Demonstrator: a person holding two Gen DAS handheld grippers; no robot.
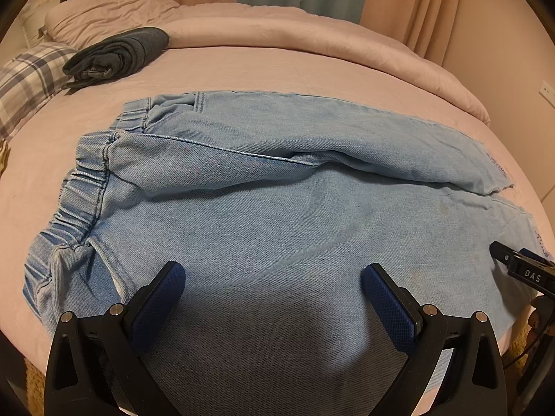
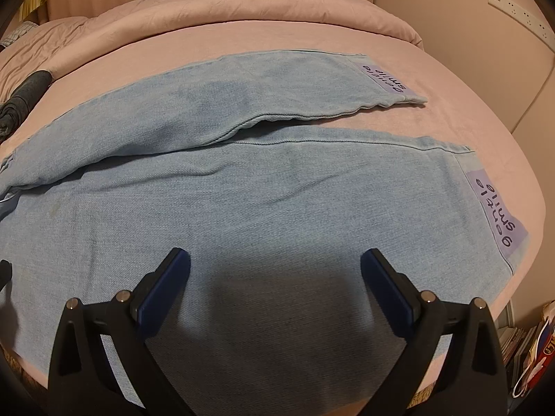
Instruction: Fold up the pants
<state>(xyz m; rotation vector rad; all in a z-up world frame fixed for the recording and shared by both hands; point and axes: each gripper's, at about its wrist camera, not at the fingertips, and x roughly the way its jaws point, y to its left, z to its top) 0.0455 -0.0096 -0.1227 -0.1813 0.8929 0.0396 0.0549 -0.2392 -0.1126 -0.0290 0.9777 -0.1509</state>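
Note:
Light blue denim pants [image 1: 263,201] lie spread flat on a pink bed, the elastic waistband [image 1: 83,187] to the left and the two legs running right. In the right wrist view both legs [image 2: 242,187] end in purple printed cuffs [image 2: 499,215], the far cuff [image 2: 385,83] lying apart from the near one. My left gripper [image 1: 272,277] hovers open over the near hip area, nothing between its fingers. My right gripper [image 2: 275,267] stands open above the near leg. The right gripper's black tip [image 1: 520,267] shows at the left view's right edge.
A folded dark grey garment [image 1: 118,53] rests at the back left beside a plaid pillow [image 1: 27,79]. A rolled pink duvet [image 1: 312,34] lines the far side. The bed edge [image 2: 520,277] drops off to the right, with books and bags [image 2: 530,353] on the floor.

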